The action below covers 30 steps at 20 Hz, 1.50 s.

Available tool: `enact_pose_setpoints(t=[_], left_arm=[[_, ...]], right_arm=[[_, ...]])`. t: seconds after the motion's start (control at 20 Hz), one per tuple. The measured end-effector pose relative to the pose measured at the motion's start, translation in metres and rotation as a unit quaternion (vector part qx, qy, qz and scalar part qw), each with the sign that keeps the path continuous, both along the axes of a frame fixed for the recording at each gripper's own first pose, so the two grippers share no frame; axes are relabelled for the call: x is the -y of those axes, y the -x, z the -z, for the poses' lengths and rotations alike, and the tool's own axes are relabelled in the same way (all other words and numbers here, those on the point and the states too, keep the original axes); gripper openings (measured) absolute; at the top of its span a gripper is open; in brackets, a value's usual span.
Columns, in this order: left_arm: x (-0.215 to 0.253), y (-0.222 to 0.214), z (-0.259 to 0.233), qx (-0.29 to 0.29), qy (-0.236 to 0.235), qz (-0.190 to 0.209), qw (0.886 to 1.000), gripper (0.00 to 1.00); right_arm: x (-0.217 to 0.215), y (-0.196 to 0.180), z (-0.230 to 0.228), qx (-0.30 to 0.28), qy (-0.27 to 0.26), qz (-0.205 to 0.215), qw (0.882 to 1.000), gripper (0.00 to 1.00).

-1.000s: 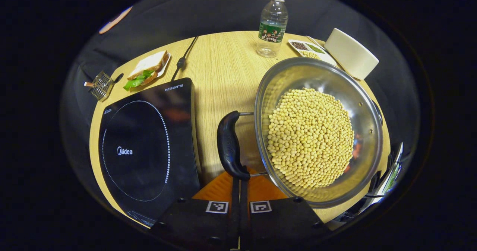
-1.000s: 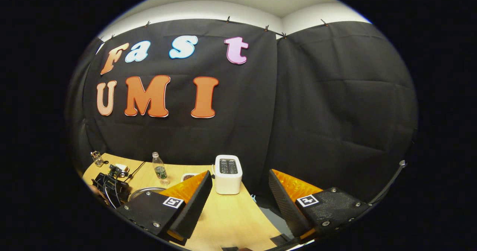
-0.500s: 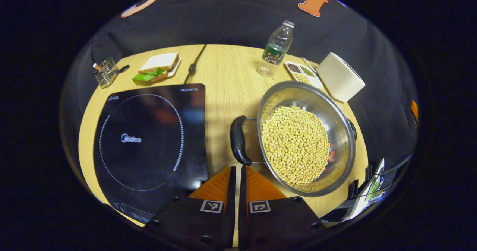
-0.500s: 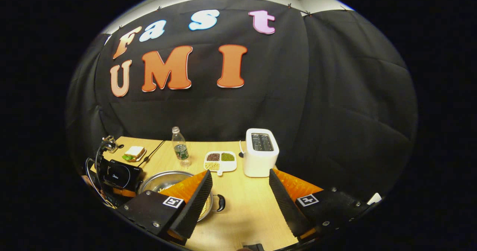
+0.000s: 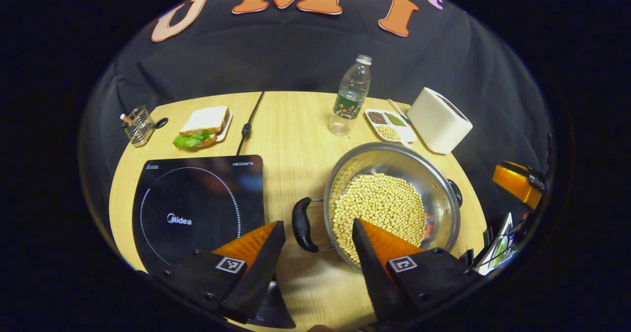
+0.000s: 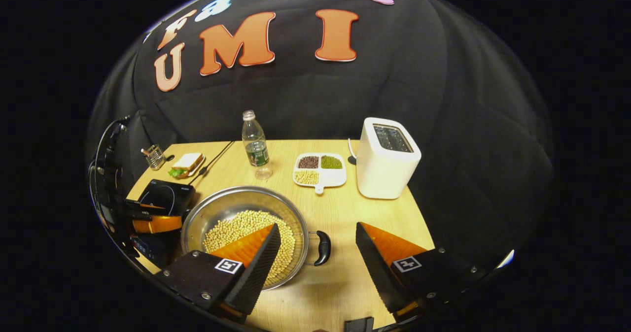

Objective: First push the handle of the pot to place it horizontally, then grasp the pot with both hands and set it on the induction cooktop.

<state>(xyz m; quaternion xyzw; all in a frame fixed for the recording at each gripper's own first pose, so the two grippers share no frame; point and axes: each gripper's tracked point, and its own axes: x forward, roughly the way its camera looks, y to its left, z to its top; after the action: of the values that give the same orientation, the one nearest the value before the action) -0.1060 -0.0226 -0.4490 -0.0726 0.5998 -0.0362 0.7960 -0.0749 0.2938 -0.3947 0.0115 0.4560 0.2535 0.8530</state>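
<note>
Left gripper view: steel pot [image 5: 443, 194] heaped with pale beans, black side handles, both claws wide apart.

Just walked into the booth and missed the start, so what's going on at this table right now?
A person is working with a claw in each hand over a wooden table. A steel pot of soybeans sits on the table beside the cooktop, not on it yet. The left claw is open in front of the pot's near black handle. The right claw is open on the pot's other side, by the other handle. Neither is gripping anything.
</note>
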Motion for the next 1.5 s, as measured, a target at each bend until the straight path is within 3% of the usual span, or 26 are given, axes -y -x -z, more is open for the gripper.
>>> enact_pose_setpoints(t=[0.1, 0.35, 0.55, 0.85, 1.1, 1.15, 1.2, 1.4, 1.5], left_arm=[[0.001, -0.004, 0.011, -0.009, -0.008, 0.0, 1.0, 0.99], [-0.003, -0.004, 0.04, -0.032, -0.035, -0.012, 0.999, 0.99], [-0.006, 0.006, 0.06, -0.061, -0.036, -0.032, 0.997, 0.99], [-0.011, 0.004, 0.072, -0.066, -0.063, -0.013, 0.996, 0.89], [-0.01, 0.002, 0.08, -0.068, -0.066, -0.016, 0.995, 0.85], [-0.008, 0.0, 0.082, -0.062, -0.067, -0.017, 0.996, 0.8], [-0.007, -0.002, 0.082, -0.06, -0.066, -0.015, 0.996, 0.89], [-0.001, -0.003, 0.083, -0.042, -0.073, 0.001, 0.996, 0.8], [-0.001, -0.005, 0.083, -0.034, -0.072, 0.007, 0.997, 0.8]], right_arm=[[-0.003, 0.008, 0.014, -0.019, 0.008, -0.009, 1.0, 0.95], [-0.012, 0.016, 0.04, -0.045, 0.028, -0.023, 0.998, 0.95], [-0.015, 0.019, 0.063, -0.065, 0.044, -0.033, 0.996, 0.95], [-0.018, 0.024, 0.099, -0.105, 0.07, -0.051, 0.991, 0.95], [-0.023, 0.025, 0.116, -0.135, 0.067, -0.065, 0.986, 0.85], [-0.024, 0.027, 0.118, -0.147, 0.059, -0.063, 0.985, 0.84], [-0.026, 0.029, 0.121, -0.16, 0.052, -0.062, 0.984, 0.82], [-0.033, 0.037, 0.128, -0.202, 0.032, -0.059, 0.977, 0.72], [-0.033, 0.036, 0.131, -0.206, 0.039, -0.054, 0.976, 0.66]])
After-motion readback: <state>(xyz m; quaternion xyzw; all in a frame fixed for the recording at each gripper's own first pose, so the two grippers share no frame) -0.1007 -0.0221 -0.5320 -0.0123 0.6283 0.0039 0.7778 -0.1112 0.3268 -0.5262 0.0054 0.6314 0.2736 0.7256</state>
